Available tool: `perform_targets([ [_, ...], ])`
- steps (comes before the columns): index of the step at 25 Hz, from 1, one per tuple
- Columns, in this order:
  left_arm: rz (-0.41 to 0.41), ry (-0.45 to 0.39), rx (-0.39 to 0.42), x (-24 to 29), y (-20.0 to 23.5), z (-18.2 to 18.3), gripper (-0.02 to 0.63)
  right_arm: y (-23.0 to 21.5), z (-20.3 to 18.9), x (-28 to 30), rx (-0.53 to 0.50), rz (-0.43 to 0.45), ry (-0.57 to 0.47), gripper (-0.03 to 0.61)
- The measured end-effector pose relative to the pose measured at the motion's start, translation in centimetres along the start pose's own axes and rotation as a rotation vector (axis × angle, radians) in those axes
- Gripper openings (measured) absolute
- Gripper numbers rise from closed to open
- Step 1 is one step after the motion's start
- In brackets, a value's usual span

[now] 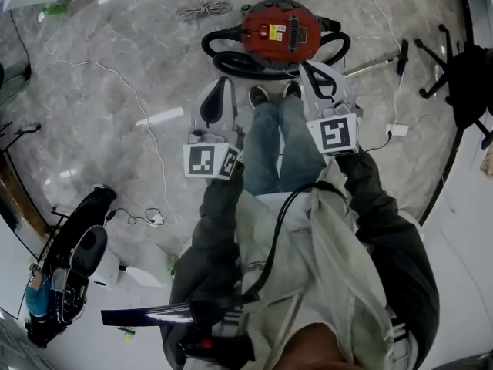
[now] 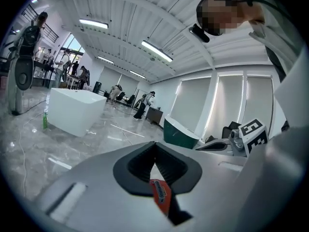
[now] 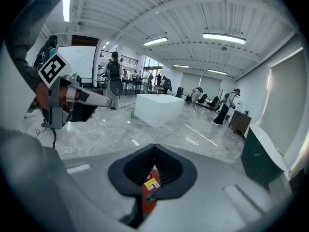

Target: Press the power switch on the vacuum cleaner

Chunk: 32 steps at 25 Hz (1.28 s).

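Observation:
A red canister vacuum cleaner (image 1: 279, 31) sits on the marble floor just ahead of the person's shoes (image 1: 259, 95), with a black hose (image 1: 223, 57) looped round it. My left gripper (image 1: 223, 88) hangs shut above the floor, short of the vacuum's left side. My right gripper (image 1: 310, 70) is also shut, its tips over the vacuum's near right edge. In the left gripper view the jaws (image 2: 155, 147) meet, and a strip of the red vacuum (image 2: 160, 195) shows below them. The right gripper view shows its gripper (image 3: 154, 150) the same way, with the vacuum's yellow label (image 3: 150, 183) in the gap.
A coiled cord (image 1: 204, 10) lies beyond the vacuum, and a metal wand (image 1: 373, 66) to its right. A black office chair base (image 1: 461, 75) stands at the far right. Black equipment (image 1: 73, 260) stands at the lower left. A thin cable (image 1: 146, 129) snakes across the floor.

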<state>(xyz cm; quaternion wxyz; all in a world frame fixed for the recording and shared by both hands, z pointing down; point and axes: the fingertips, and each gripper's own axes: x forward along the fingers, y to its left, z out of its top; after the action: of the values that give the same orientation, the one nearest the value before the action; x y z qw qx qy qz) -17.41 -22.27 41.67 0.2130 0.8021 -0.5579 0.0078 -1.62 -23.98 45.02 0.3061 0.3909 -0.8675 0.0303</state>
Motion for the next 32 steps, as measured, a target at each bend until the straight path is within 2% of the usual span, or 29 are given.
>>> perform_targets([
  [4, 0.03, 0.003, 0.002, 1.1, 1.8, -1.3, 0.003, 1.2, -1.9, 3.4, -0.043, 0.048, 0.026, -0.002],
  [11, 0.035, 0.038, 0.016, 3.8, 4.5, -5.0, 0.003, 2.5, -8.6, 9.7, -0.01, 0.105, 0.176, -0.002],
  [20, 0.027, 0.114, -0.018, 6.5, 5.3, -11.5, 0.003, 3.1, -16.0, 17.1, -0.097, 0.135, 0.302, -0.002],
  [26, 0.01, 0.133, -0.052, 8.0, 5.0, -14.9, 0.003, 4.1, -19.4, 20.8, -0.152, 0.165, 0.412, -0.002],
  [32, 0.047, 0.137, -0.059, 8.2, 7.1, -15.8, 0.003, 4.8, -21.3, 24.3, -0.221, 0.177, 0.497, -0.002],
])
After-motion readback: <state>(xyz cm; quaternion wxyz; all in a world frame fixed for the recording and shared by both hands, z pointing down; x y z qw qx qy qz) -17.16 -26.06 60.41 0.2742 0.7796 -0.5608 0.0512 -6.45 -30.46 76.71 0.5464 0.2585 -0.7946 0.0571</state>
